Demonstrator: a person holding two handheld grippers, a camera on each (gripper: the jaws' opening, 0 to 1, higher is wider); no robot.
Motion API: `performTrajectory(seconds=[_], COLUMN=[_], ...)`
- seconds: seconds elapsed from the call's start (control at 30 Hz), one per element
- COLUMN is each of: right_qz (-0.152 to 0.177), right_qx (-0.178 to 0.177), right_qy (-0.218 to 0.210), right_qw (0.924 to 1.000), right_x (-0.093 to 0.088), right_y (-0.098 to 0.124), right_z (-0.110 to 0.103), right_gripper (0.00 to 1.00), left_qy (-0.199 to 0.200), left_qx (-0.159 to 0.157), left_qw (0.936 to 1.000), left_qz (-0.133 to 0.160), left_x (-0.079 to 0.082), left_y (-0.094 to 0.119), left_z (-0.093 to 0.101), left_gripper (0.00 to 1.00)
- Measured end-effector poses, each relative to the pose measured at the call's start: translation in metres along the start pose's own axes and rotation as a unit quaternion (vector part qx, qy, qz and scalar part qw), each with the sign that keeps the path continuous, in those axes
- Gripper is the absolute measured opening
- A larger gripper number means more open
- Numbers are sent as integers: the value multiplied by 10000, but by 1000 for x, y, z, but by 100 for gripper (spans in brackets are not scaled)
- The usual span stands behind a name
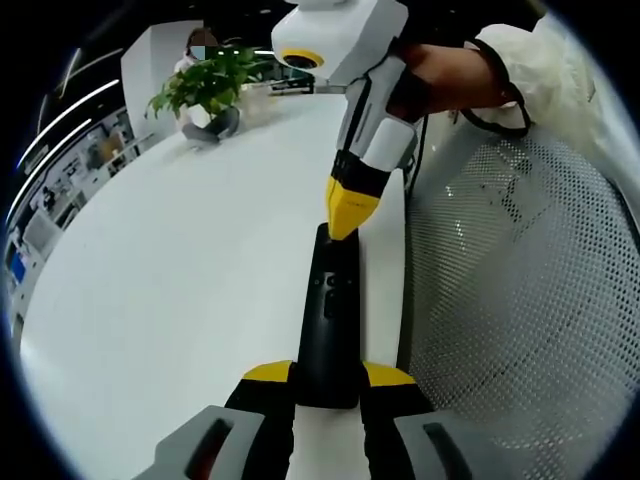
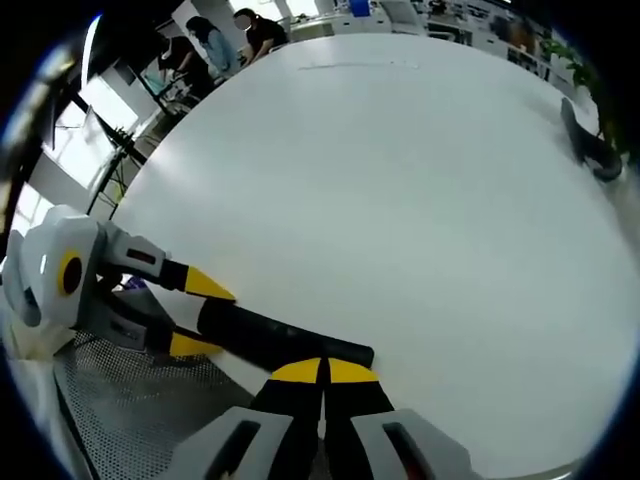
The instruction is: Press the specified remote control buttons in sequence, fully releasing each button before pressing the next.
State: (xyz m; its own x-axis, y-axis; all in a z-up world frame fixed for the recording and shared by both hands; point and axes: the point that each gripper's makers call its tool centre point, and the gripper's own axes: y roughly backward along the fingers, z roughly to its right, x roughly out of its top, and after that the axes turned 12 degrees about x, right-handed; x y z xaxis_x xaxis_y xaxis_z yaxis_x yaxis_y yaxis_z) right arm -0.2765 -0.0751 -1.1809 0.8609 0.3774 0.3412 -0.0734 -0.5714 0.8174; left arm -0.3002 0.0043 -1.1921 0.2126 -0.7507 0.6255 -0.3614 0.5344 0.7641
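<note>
Clamped between the yellow-tipped jaws of the left gripper was the near end of a black remote control, which lay lengthwise on the white table, close to its edge. At the remote's far end the right gripper was seen with its jaws pressed together into a single wedge, the tip set down on the upper face; whether a button was being depressed could not be told. In the right gripper view those jaws were seen closed on nothing, meeting just over the remote, with the left gripper holding its other end. The remote was judged light, rigid and smooth, so likely to slide unless pinned across its narrow sides. Beyond stood a potted plant, and beside the table a mesh chair.
</note>
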Motion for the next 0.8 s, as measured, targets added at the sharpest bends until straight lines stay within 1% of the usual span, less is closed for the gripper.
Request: performTrajectory(seconds=[0.2,0.4,0.63,0.8], right_qz=[-94,-115,-143,-99], right_qx=[33,80,-46,-80], right_qy=[58,81,301,354], right_qw=[9999,9999,9994,9993], right_x=[-1,0,0,1], right_y=[-3,-3,-5,-5], right_z=[-1,-2,-4,-2], right_gripper=[0,0,0,0], left_qy=[11,9,13,10], left_qx=[7,10,9,7], left_qw=[10000,10000,10000,10000], left_qz=[2,-9,-38,-34], left_x=[0,0,0,0], left_y=[0,0,-1,-1], left_z=[0,0,0,0], left_gripper=[24,24,24,24])
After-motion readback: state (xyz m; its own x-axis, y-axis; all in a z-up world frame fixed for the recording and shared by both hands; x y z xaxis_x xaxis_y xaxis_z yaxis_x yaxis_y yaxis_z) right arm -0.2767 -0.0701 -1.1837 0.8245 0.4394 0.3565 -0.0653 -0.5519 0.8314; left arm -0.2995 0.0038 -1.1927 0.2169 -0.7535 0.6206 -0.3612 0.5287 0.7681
